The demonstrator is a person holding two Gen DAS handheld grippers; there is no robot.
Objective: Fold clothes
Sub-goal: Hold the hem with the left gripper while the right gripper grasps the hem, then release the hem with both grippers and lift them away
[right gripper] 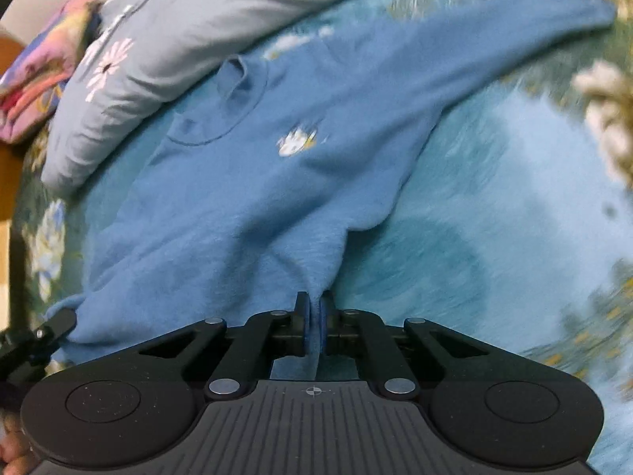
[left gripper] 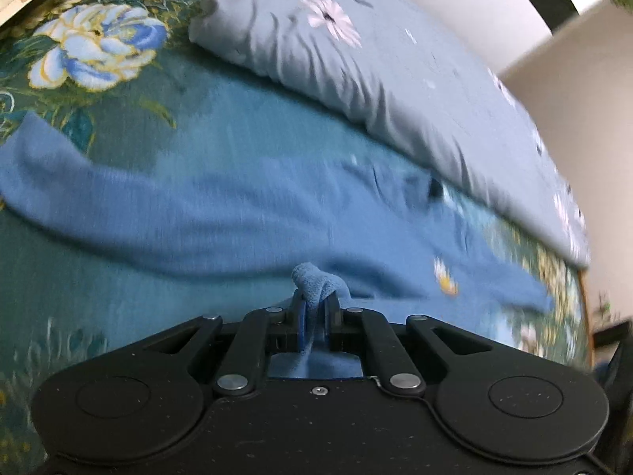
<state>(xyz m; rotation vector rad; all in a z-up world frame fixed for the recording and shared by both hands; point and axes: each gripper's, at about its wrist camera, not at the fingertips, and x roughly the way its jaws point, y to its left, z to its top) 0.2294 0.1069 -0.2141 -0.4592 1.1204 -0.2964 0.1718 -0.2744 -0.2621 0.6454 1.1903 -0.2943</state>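
Motion blur smears the blue sweater (right gripper: pixel 245 182) pinched in both claws.

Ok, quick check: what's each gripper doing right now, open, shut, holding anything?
Left gripper: shut on a bunched edge of the blue sweater.
Right gripper: shut on the same sweater's edge.

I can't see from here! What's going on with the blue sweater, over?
Left gripper shut on blue sweater. Right gripper shut on it too. Sweater spread on floral bedspread, gray pillow beside its collar end. Nothing blocking.
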